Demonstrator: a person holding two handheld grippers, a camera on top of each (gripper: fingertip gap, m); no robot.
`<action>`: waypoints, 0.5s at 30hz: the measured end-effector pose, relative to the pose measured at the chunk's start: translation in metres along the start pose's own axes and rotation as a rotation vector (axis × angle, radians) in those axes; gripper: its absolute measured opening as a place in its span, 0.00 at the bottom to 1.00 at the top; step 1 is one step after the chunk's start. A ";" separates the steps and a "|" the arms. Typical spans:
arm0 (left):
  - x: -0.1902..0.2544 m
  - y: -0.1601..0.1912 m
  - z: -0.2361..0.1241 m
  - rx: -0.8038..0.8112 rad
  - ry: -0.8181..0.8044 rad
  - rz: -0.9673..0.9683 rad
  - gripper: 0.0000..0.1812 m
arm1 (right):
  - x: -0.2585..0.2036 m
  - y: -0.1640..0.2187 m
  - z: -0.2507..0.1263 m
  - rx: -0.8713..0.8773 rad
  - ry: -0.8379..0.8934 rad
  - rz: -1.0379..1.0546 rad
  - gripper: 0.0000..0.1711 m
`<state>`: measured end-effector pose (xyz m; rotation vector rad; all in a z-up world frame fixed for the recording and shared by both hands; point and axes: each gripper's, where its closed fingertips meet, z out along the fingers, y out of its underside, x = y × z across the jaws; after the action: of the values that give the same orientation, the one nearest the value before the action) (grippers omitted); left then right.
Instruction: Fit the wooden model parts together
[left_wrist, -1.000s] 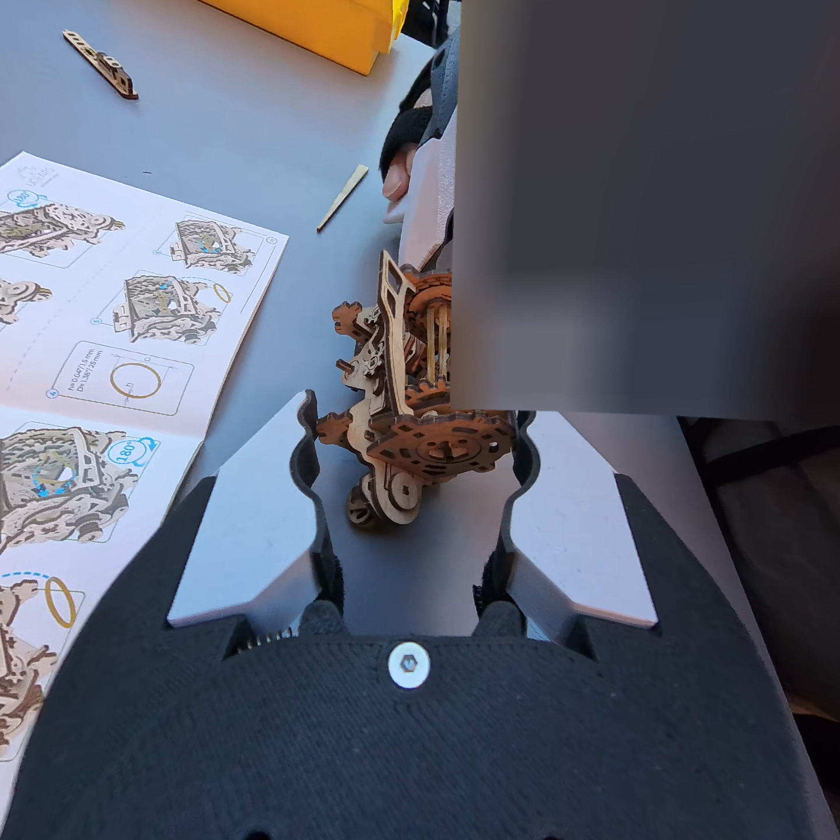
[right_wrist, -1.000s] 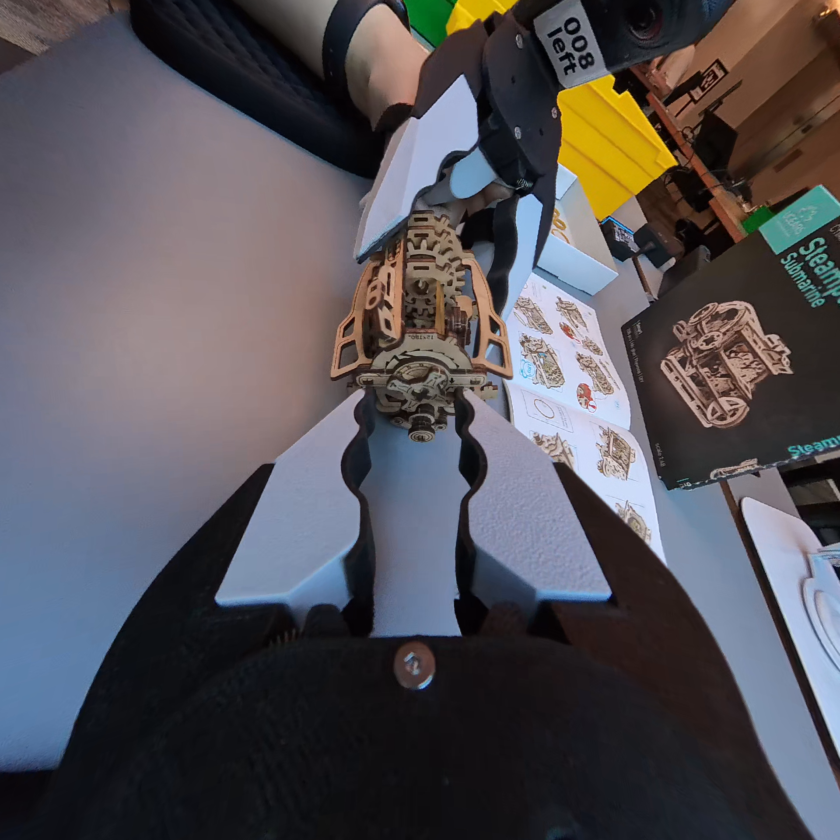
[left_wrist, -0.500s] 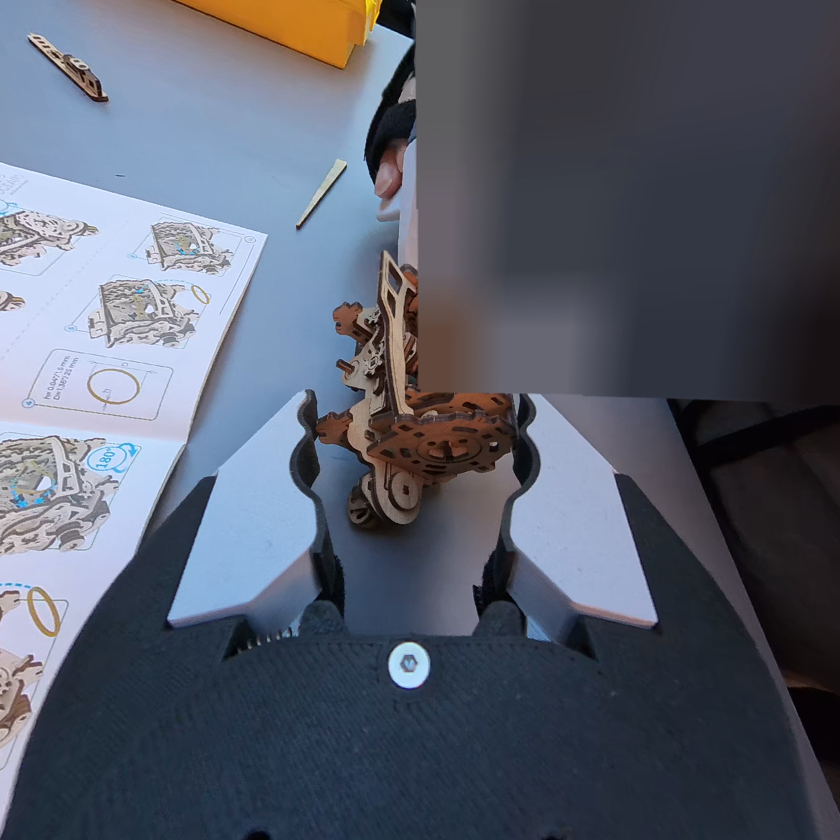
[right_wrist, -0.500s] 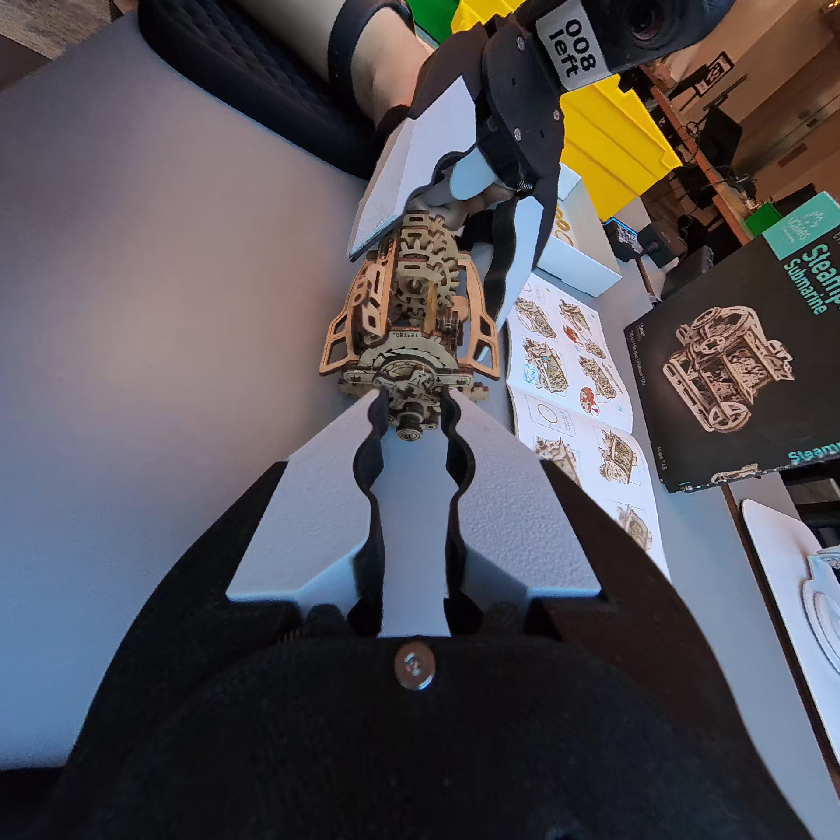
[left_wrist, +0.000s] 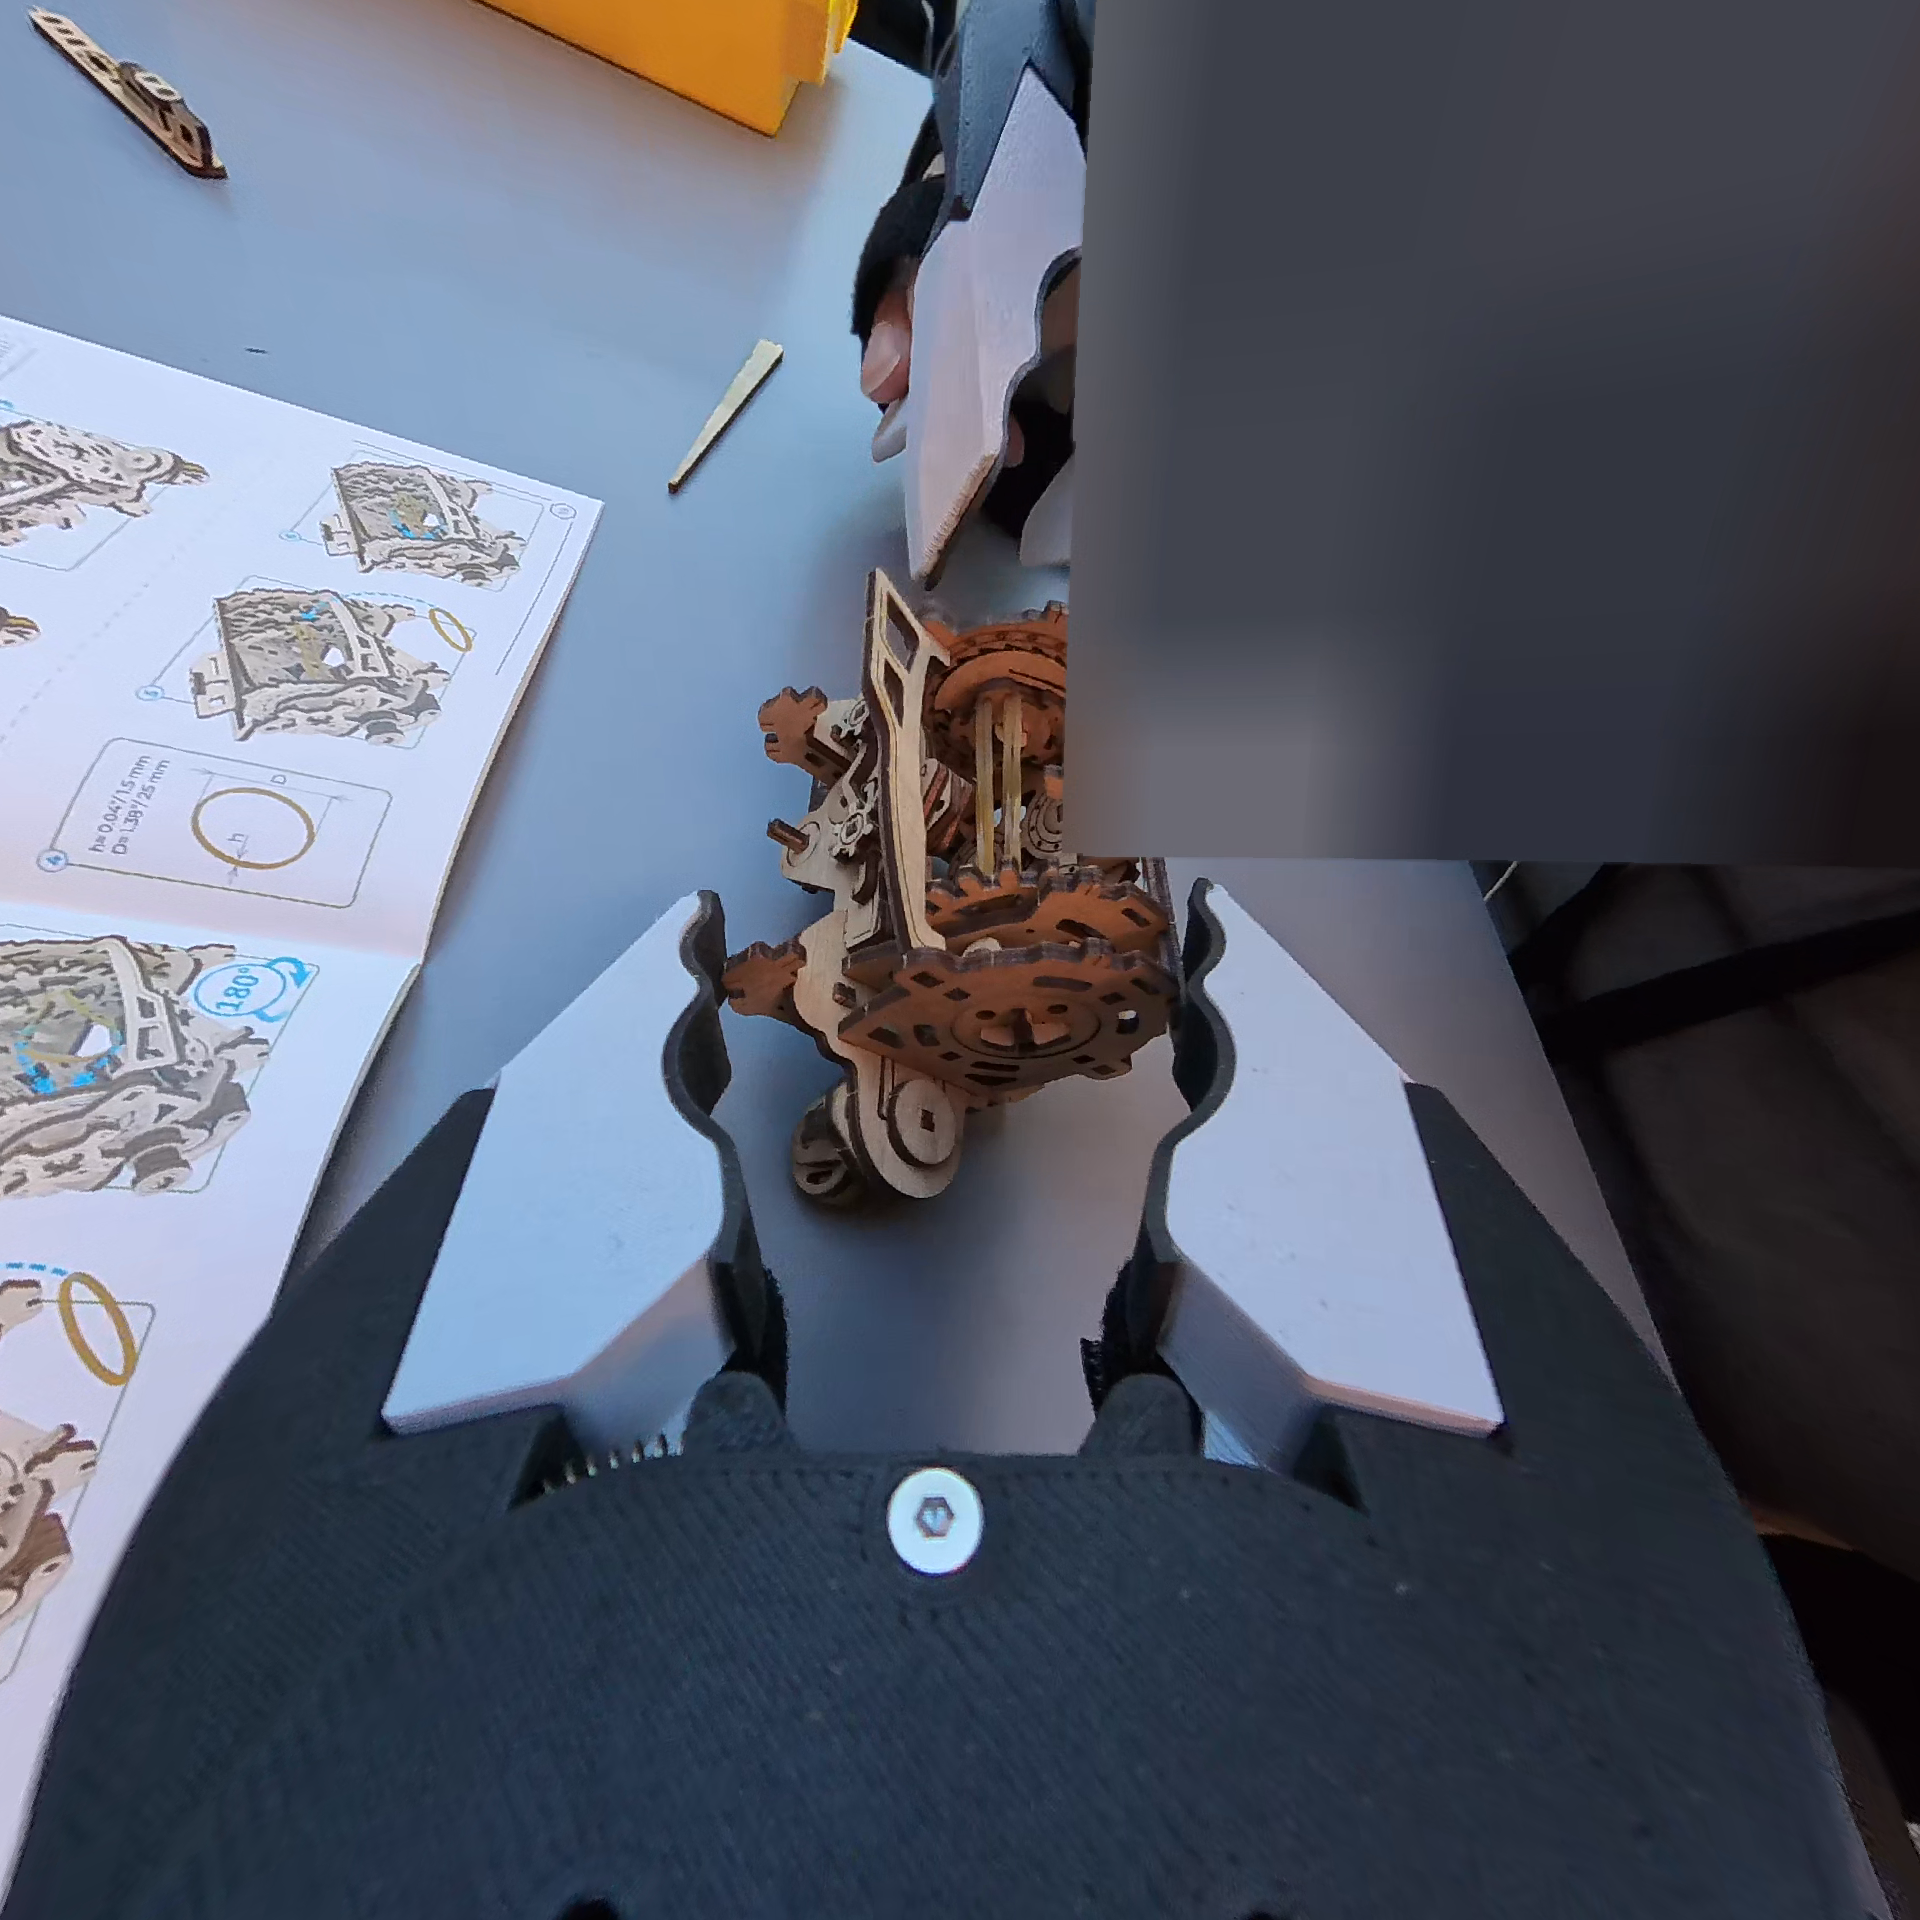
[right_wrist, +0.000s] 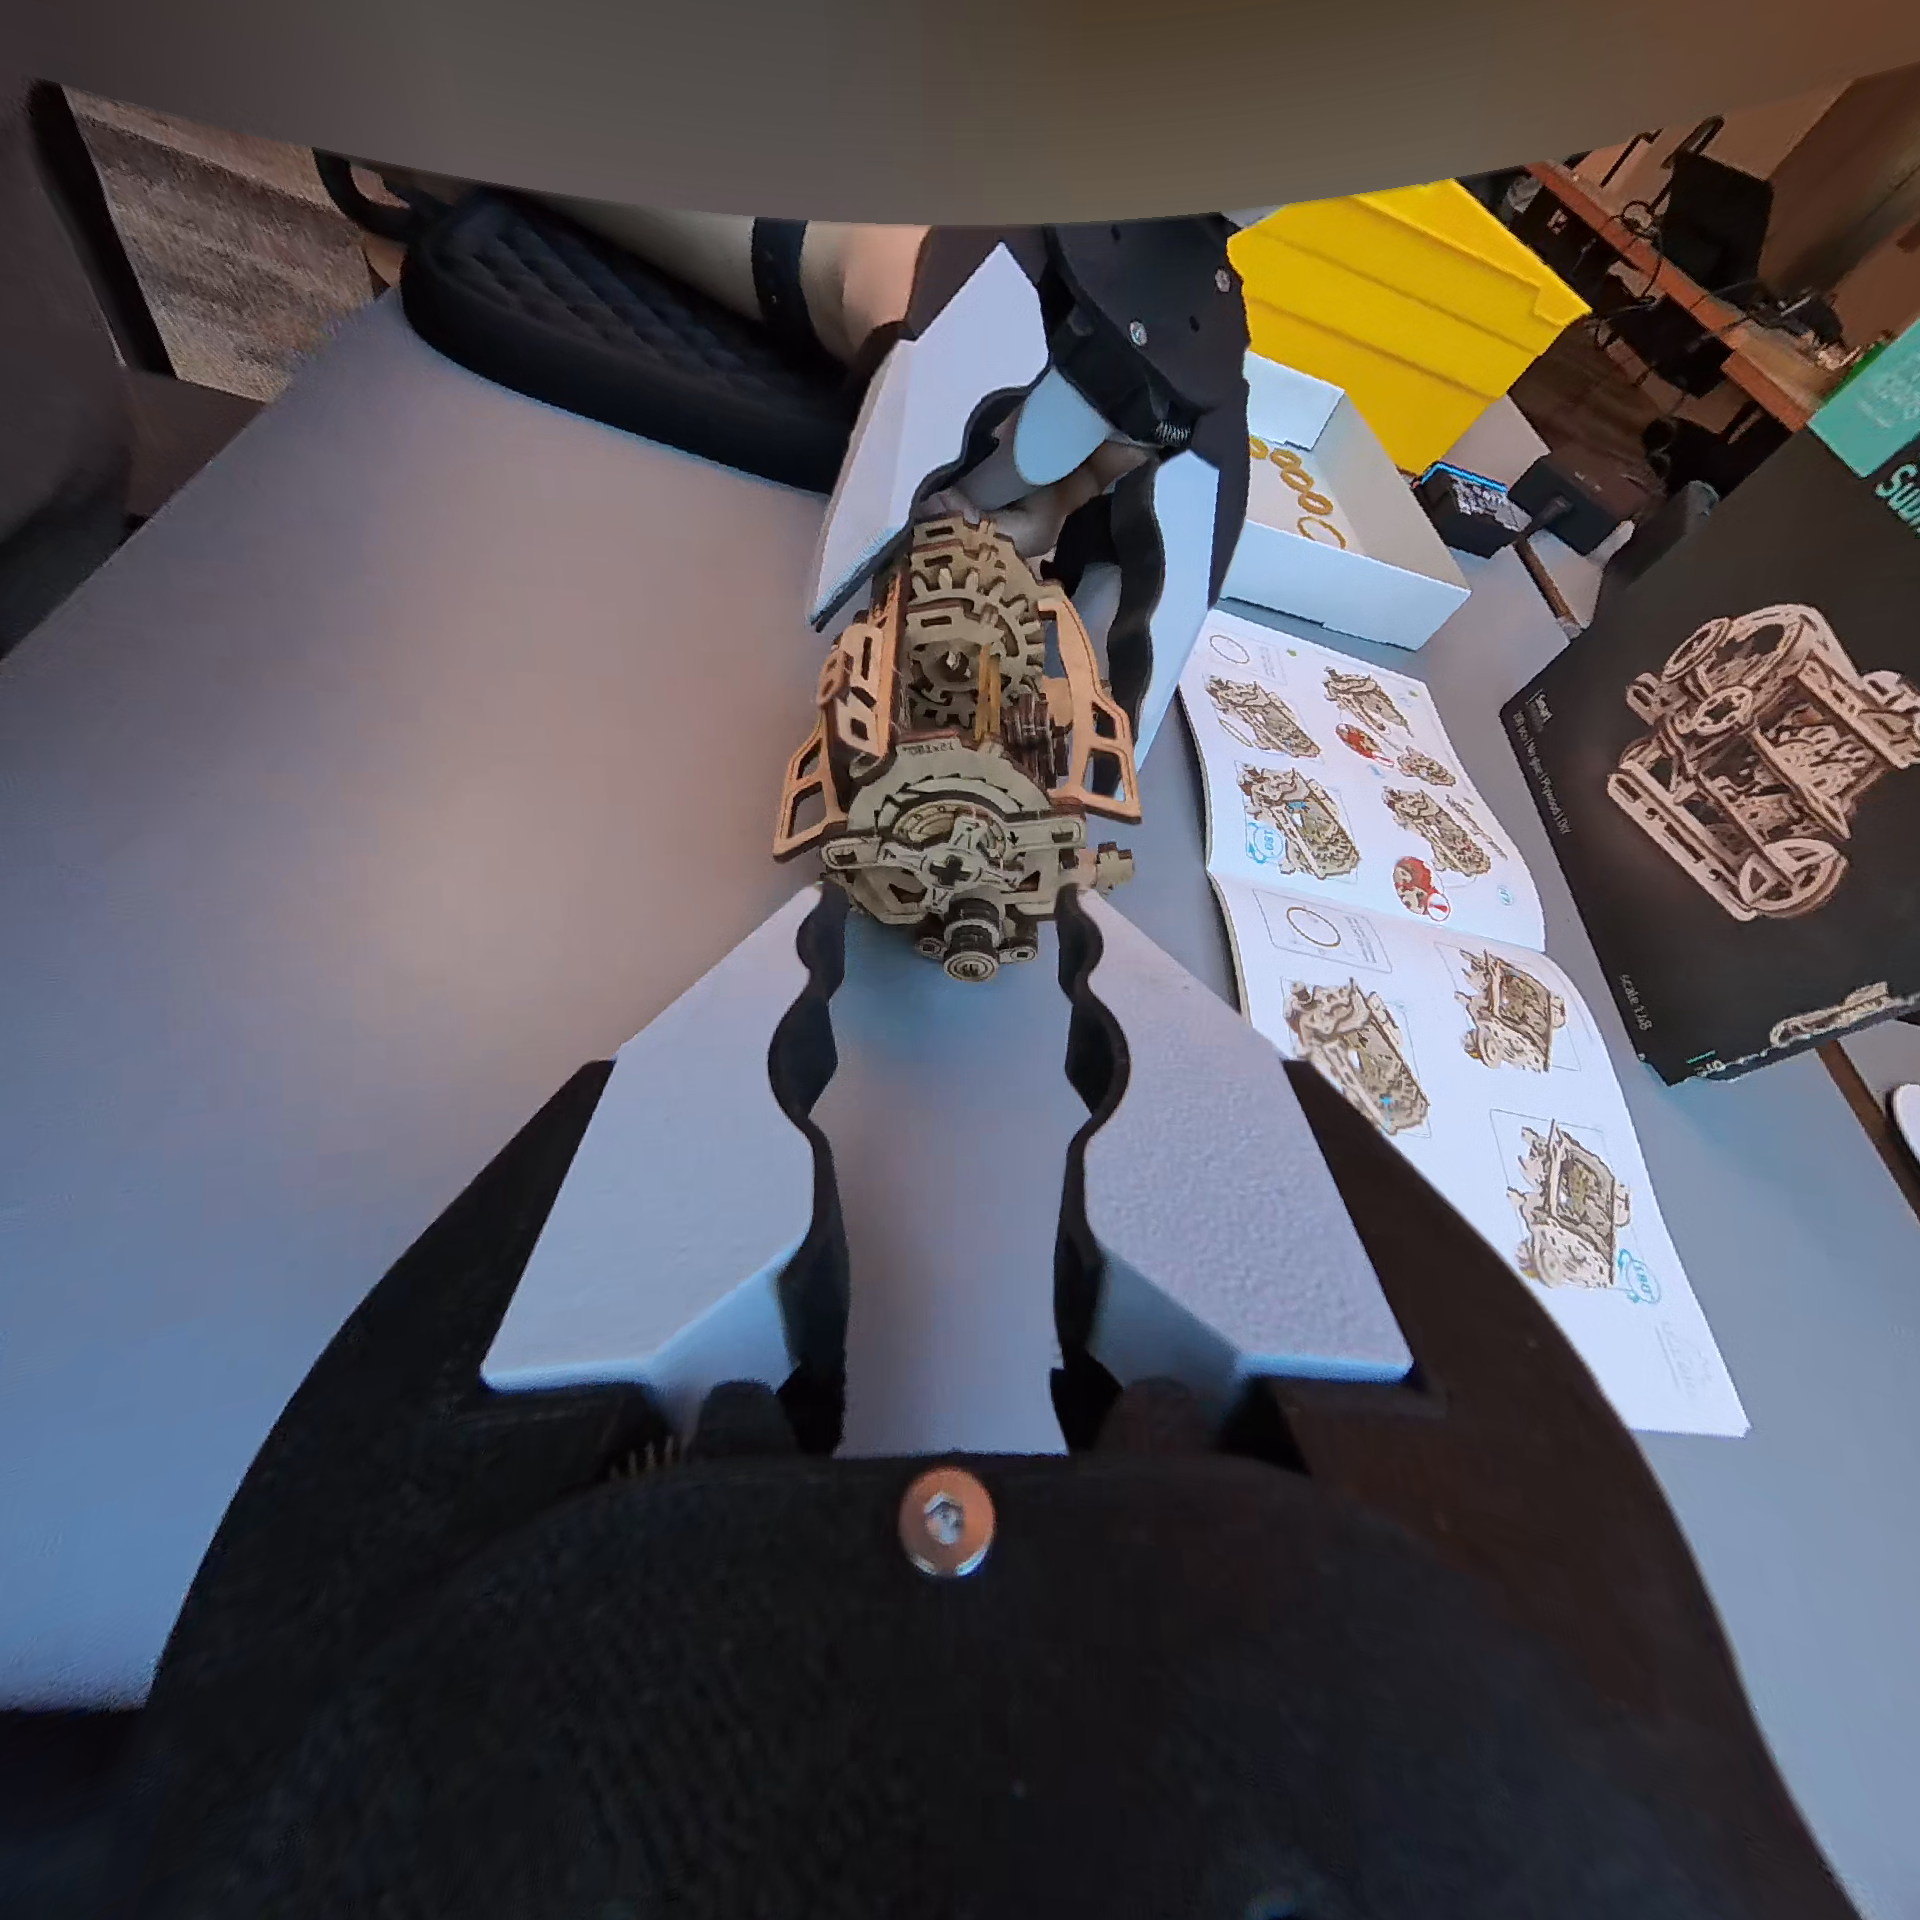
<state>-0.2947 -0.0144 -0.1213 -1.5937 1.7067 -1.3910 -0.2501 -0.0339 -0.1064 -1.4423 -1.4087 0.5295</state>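
Observation:
A laser-cut wooden model (left_wrist: 997, 1029) with gears and rubber bands lies on the grey table (left_wrist: 499, 260). My left gripper (left_wrist: 954, 935) is shut on its near end, and both pads touch its sides. In the right wrist view the model (right_wrist: 935, 748) points its round front plate and small knob at my right gripper (right_wrist: 948, 902). The right jaws stand apart on either side of that plate and hold nothing that I can see. The left gripper's fingers (right_wrist: 894, 468) clamp the model's far end. A blur patch hides much of the right gripper in the left wrist view.
An open instruction booklet (left_wrist: 260, 727) lies left of the model; it also shows in the right wrist view (right_wrist: 1403, 935). A yellow bin (right_wrist: 1392, 301), a white box of rubber bands (right_wrist: 1340, 540) and the black kit box (right_wrist: 1745, 779) stand beyond. A wooden strip (left_wrist: 135, 94) and a sliver (left_wrist: 727, 410) lie loose. The tips of one gripper are about 7 cm away from the tips of the other. Between my right fingertips and the sliver (left_wrist: 727, 410) there is roughly 15 cm.
My right gripper's jaws closed in around the model's front knob half a second ago and have now spread wider. The right gripper has drawn back and tilted up. The left grip is unchanged.

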 end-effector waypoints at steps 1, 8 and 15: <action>0.000 0.000 0.000 0.000 0.005 -0.008 0.48 | 0.000 -0.002 0.001 -0.001 0.009 -0.013 0.24; -0.001 -0.001 0.000 0.005 0.027 -0.048 0.48 | -0.001 -0.002 0.007 -0.036 0.099 -0.294 0.18; -0.001 -0.001 -0.001 0.004 0.045 -0.063 0.48 | 0.000 0.000 0.013 -0.056 0.123 -0.360 0.16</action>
<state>-0.2944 -0.0133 -0.1203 -1.6387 1.6911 -1.4701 -0.2617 -0.0298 -0.1116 -1.2037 -1.5484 0.1711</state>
